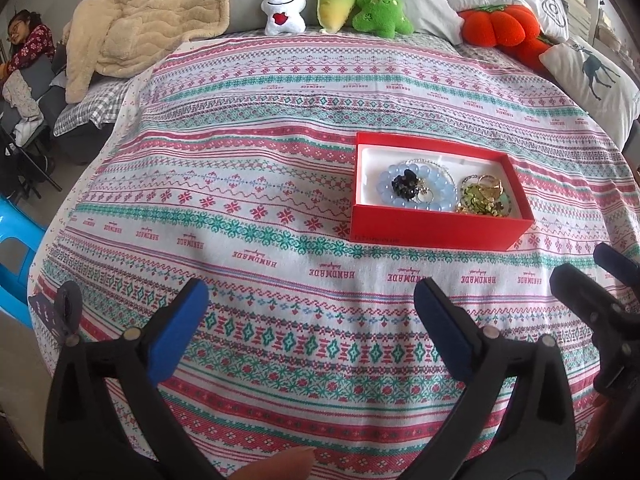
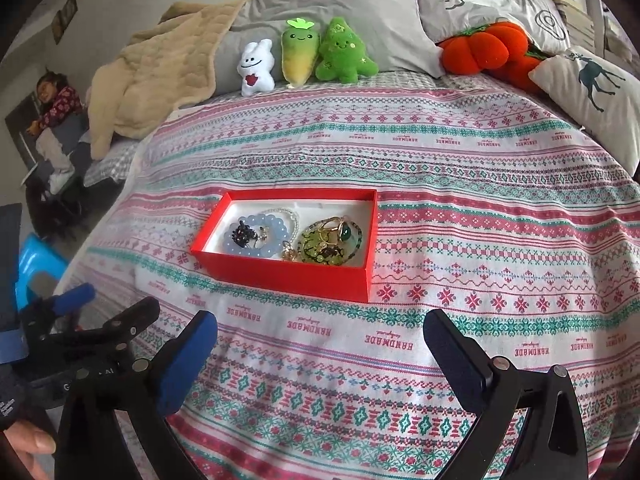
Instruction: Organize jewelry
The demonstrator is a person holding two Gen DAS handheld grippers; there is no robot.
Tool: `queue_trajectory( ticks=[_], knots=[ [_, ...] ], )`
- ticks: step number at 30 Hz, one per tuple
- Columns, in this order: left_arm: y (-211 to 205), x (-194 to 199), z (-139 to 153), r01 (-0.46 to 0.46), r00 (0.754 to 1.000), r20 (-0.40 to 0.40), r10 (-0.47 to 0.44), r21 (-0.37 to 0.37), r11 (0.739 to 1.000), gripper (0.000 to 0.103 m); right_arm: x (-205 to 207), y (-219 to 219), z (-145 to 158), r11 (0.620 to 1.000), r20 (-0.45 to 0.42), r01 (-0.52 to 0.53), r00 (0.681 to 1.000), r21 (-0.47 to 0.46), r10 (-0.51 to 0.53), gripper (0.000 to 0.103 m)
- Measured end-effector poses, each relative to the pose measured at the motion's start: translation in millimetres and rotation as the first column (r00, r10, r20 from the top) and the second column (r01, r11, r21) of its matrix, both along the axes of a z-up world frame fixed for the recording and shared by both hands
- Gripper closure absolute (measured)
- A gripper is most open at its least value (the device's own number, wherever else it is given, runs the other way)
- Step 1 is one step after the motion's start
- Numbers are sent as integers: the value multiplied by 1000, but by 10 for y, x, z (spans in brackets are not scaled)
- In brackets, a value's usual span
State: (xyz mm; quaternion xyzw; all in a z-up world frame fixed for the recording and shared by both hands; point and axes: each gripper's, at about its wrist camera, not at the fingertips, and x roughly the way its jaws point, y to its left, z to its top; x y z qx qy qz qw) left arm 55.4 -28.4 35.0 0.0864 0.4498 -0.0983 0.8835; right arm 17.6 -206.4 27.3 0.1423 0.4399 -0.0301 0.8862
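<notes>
A red box (image 2: 288, 276) filled with a blue bead bracelet (image 2: 256, 236) and gold-and-green jewelry (image 2: 332, 240) is seen on a patterned bedspread (image 2: 480, 240). The right hand-held gripper (image 2: 320, 344) is held with its jaws spread wide, apart from the box; the left hand-held gripper (image 2: 104, 312) is glimpsed beside it.

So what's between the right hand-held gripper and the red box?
Only bare patterned bedspread lies between the right hand-held gripper and the red box, seen in the right wrist view.
</notes>
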Motion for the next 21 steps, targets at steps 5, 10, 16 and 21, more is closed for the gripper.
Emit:
queue_trajectory(
  ticks=[5,10,16,21],
  knots=[
    [-30,25,-47,5,1000,-13,-5,9,1000,1,28,5,-31,1000,-9,6,1000,-17,-6,0],
    [-32,57,-63,0,1000,-19,0,7,1000,1,56,22,-53,998,-16,11,1000,-57,-12,0],
    [-51,67,-81,0,1000,-23,0,6,1000,1,77,26,-72,998,-23,8,1000,-63,-9,0],
    [-63,70,-82,3,1000,-22,-3,7,1000,1,89,40,-86,997,-28,2,1000,-73,-4,0]
  ],
)
